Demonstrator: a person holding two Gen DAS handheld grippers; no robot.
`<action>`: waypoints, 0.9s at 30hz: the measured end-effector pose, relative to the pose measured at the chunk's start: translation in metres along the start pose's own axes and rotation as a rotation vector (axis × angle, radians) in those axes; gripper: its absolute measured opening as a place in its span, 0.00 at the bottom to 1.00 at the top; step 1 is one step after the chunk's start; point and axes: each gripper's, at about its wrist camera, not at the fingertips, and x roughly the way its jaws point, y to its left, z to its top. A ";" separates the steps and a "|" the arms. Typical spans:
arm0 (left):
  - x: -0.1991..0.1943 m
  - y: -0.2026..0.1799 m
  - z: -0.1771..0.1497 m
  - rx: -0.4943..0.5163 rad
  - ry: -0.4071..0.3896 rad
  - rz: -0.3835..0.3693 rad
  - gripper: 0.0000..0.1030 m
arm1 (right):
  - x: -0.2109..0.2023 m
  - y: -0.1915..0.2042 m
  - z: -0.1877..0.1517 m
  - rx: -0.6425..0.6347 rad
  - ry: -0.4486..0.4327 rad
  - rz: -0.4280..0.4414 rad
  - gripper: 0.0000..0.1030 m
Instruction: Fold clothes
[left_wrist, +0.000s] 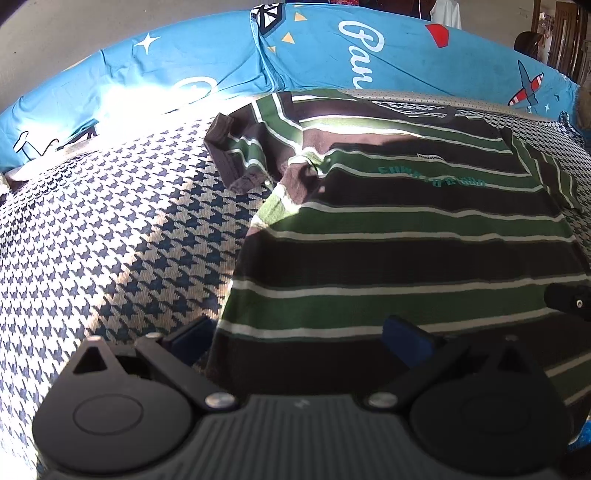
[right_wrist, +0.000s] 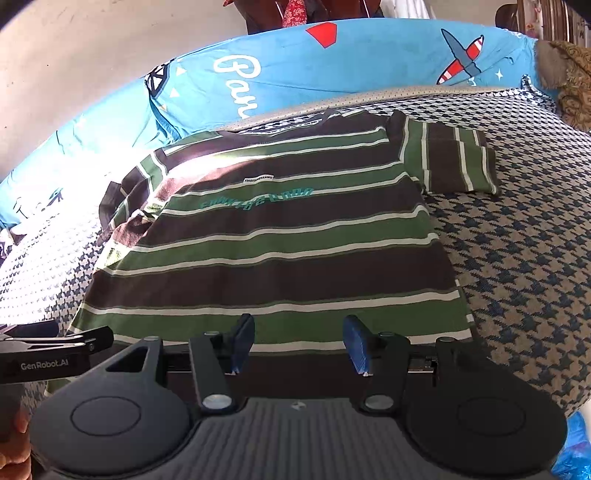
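left gripper (left_wrist: 299, 343) jaws spread, empty, at hem's left corner | right gripper (right_wrist: 299, 343) jaws spread, empty, over hem | striped t-shirt (right_wrist: 280, 236) flat on houndstooth bedcover (right_wrist: 524, 266) | left sleeve (left_wrist: 236, 155) crumpled: smooth it, pinch hem corners evenly

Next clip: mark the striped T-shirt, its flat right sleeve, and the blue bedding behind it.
striped T-shirt (right_wrist: 280, 254): right wrist view, middle of the chest panel.
flat right sleeve (right_wrist: 454, 162): right wrist view, centre of the sleeve.
blue bedding (right_wrist: 369, 62): right wrist view, plain area between the lettering and the plane print.
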 end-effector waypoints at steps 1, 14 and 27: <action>0.001 -0.002 0.002 0.012 -0.005 0.001 0.99 | 0.001 0.002 0.000 0.000 -0.002 0.000 0.52; 0.020 -0.009 0.035 0.084 -0.038 -0.002 0.93 | 0.028 0.018 0.014 0.047 -0.032 -0.067 0.52; 0.031 0.025 0.057 -0.106 -0.078 0.036 0.96 | 0.044 0.044 0.043 -0.011 -0.139 -0.045 0.52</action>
